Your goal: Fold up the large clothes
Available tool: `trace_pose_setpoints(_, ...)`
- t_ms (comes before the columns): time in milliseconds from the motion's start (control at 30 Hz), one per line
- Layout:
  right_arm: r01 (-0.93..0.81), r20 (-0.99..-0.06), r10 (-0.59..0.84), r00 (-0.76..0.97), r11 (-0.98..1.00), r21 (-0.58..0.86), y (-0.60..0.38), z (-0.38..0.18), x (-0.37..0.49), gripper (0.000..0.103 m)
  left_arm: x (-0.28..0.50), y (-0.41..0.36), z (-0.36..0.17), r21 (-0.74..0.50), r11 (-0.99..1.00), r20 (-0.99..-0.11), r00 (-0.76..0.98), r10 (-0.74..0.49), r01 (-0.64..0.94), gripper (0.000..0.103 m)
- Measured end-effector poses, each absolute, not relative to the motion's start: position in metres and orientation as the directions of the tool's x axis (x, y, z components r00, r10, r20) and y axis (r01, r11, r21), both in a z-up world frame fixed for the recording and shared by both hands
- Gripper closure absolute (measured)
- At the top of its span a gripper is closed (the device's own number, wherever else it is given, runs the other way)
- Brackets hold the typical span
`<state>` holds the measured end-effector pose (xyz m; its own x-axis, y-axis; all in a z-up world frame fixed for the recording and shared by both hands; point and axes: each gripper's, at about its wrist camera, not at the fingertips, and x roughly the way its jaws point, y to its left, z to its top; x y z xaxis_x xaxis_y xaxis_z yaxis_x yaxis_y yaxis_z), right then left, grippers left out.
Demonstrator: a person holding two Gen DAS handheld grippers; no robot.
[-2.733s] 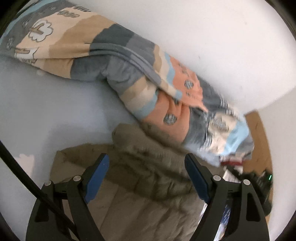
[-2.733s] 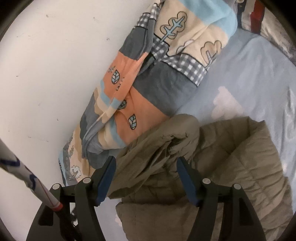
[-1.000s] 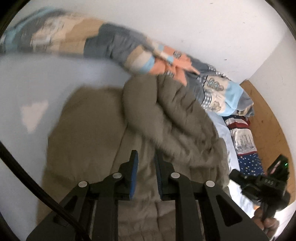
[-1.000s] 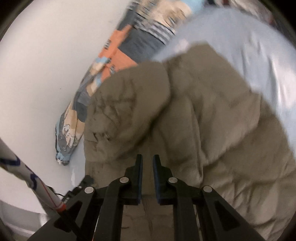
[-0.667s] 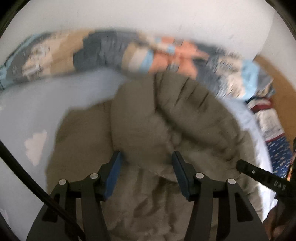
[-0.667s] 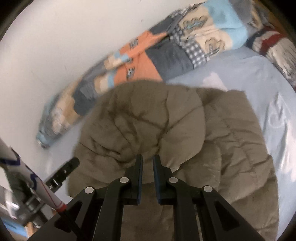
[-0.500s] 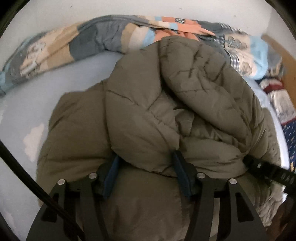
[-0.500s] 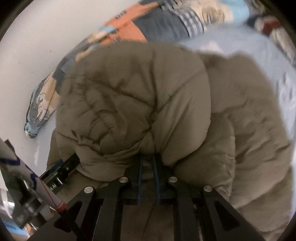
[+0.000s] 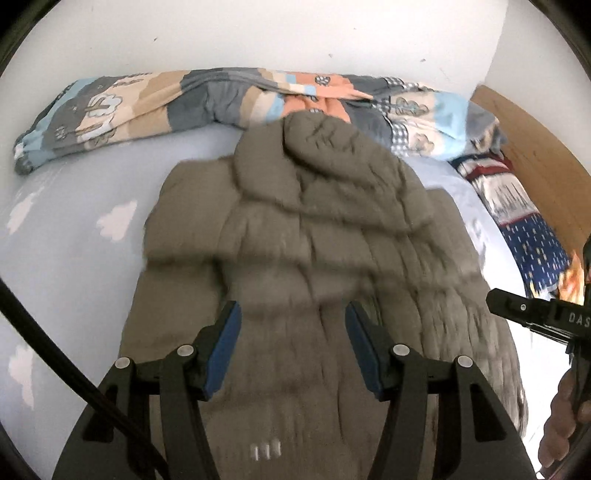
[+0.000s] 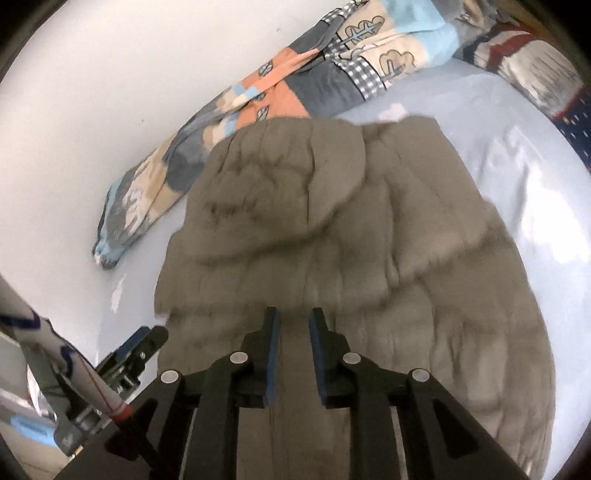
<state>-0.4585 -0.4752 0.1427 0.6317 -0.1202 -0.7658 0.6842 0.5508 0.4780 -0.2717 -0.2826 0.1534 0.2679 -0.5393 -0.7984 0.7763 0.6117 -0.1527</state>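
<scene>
While both grippers' fingers gape, the jacket (image 9: 314, 229) covers the bed (image 9: 66, 236) by the wall (image 9: 258, 33).

The letters "DAS" show on the right hand-held gripper (image 9: 546, 317) at the frame's edge.

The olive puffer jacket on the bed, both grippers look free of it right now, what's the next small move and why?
Probably lower the left gripper to the jacket and press its bulging folded top flat. Both grippers hang over the fabric holding nothing: the left's jaws are wide apart, while the right gripper shows only a narrow gap. The folded part still looks puffy and uneven on the blue sheet.
</scene>
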Motion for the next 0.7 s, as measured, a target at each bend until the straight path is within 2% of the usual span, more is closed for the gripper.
trace_pose_setpoints(367, 0.693, -0.780, -0.182, 0.599, 0.606, 0.391, -0.371, 0.127, -0.553, 0.079, -0.350, -0.178, 0.130, -0.085, 0.678, -0.817, 0.339, -0.467, 0.730, 0.045)
trace_pose_setpoints(700, 0.732, -0.820, -0.224, 0.527, 0.610, 0.304, -0.353, 0.101, -0.589, 0.078, -0.346, -0.146, 0.098, 0.015, 0.733, -0.826, 0.421, -0.375, 0.680, 0.045)
